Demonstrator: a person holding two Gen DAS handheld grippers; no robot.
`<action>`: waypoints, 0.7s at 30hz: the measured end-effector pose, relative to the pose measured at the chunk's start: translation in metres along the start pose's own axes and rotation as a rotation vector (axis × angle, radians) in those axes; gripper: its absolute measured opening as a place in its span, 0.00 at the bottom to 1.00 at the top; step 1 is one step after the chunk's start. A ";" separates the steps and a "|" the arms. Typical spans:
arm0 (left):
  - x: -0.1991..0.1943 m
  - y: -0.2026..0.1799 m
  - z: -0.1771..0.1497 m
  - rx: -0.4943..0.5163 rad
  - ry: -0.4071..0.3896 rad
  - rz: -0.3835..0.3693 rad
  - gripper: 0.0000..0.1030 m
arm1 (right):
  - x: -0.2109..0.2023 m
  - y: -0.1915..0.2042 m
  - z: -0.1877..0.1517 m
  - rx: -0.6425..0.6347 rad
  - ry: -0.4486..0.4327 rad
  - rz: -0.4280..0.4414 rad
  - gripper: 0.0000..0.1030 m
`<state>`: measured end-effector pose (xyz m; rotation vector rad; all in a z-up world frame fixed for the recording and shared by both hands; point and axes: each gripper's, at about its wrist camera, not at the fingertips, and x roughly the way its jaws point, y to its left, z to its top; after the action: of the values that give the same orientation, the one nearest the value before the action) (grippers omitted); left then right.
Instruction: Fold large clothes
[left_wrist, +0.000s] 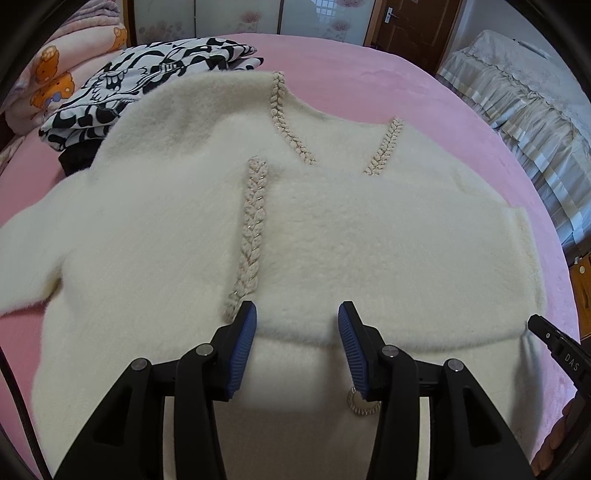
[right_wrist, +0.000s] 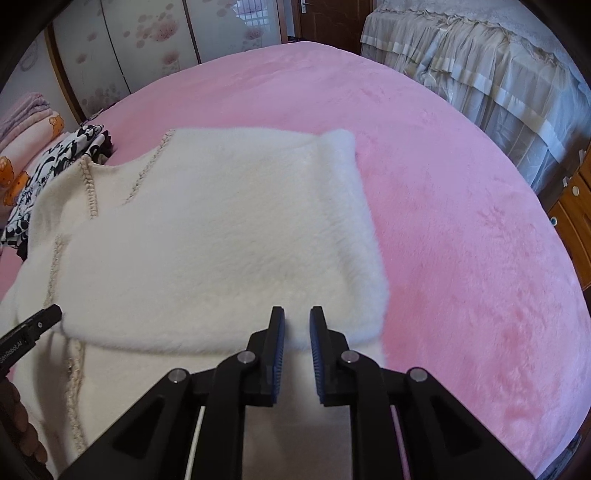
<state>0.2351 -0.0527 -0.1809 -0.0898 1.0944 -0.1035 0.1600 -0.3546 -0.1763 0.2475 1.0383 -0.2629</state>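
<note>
A cream fluffy cardigan (left_wrist: 332, 229) with braided trim (left_wrist: 251, 236) lies flat on the pink bed; it also shows in the right wrist view (right_wrist: 221, 240). Its right sleeve is folded across the body, with the cuff edge near the hem. My left gripper (left_wrist: 297, 314) is open and empty, just above that folded edge, near a round button (left_wrist: 364, 404). My right gripper (right_wrist: 297, 314) is partly open with a narrow gap, empty, over the folded sleeve's near edge. Each gripper's tip shows in the other view (left_wrist: 554, 343), (right_wrist: 33, 326).
The pink bedspread (right_wrist: 461, 221) stretches right and far. A folded black-and-white patterned garment (left_wrist: 129, 92) lies at the far left beside the cardigan's shoulder, with bear-print bedding (left_wrist: 55, 81) behind. A draped second bed (right_wrist: 480, 66) and wooden drawers (right_wrist: 576, 206) stand at right.
</note>
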 end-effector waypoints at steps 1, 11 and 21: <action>-0.004 0.001 -0.002 -0.005 -0.002 -0.003 0.47 | -0.003 0.002 -0.002 -0.001 0.002 0.007 0.13; -0.038 0.008 -0.021 -0.025 -0.002 -0.021 0.48 | -0.032 0.023 -0.021 -0.015 -0.001 0.055 0.13; -0.085 0.025 -0.057 -0.038 0.016 -0.060 0.48 | -0.053 0.050 -0.055 -0.041 0.039 0.116 0.13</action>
<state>0.1470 -0.0179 -0.1352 -0.1563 1.1105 -0.1373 0.1062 -0.2848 -0.1529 0.2758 1.0624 -0.1327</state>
